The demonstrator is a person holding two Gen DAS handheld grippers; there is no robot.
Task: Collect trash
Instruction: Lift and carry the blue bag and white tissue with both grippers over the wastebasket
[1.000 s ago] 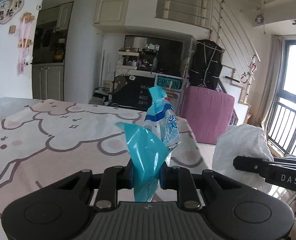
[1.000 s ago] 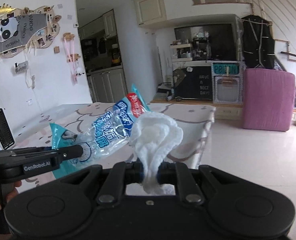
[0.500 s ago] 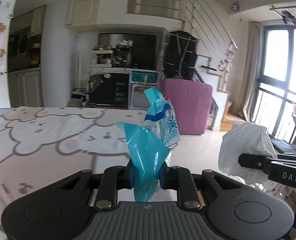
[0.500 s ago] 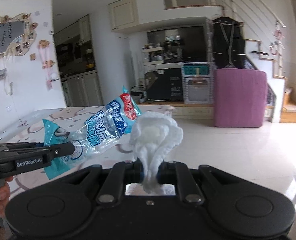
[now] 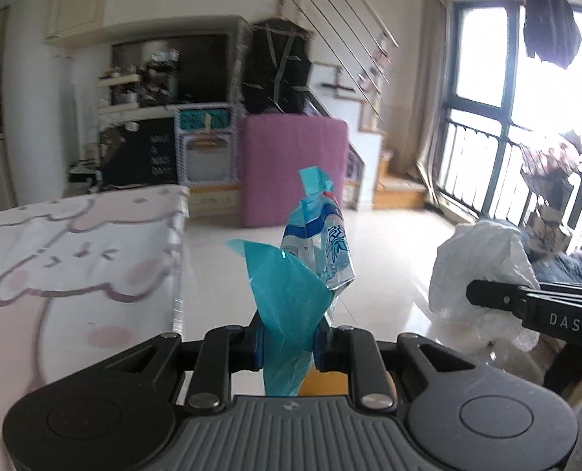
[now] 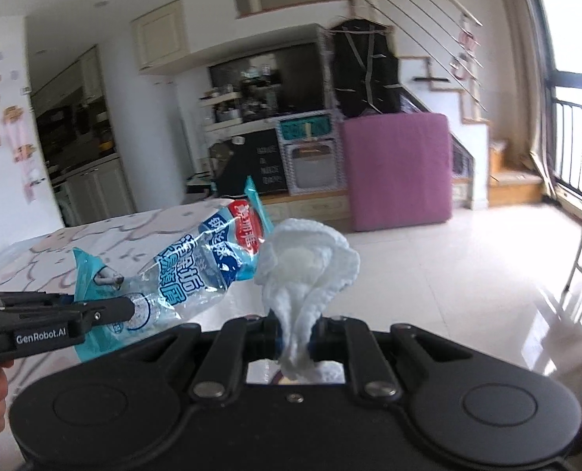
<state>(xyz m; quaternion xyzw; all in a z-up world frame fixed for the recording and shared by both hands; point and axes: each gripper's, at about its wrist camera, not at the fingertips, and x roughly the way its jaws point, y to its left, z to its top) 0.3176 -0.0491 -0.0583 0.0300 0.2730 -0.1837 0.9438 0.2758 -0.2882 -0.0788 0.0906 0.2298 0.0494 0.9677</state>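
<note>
Both grippers swung from table (image 5: pixel 75 259) toward window (image 5: pixel 487 117)

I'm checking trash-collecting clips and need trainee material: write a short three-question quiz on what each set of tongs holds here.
1. True or false: the left tongs are shut on a blue plastic wrapper.
2. What do the right tongs hold? A) a bottle B) a white crumpled tissue C) nothing
3. Fill in: the big upright panel standing on the floor in front of the stairs is ____ in colour.

Key
1. True; the wrapper stands up from between the shut fingers.
2. B; the tissue is pinched at its lower end.
3. Pink; the panel stands beside the small white cabinet.
</note>
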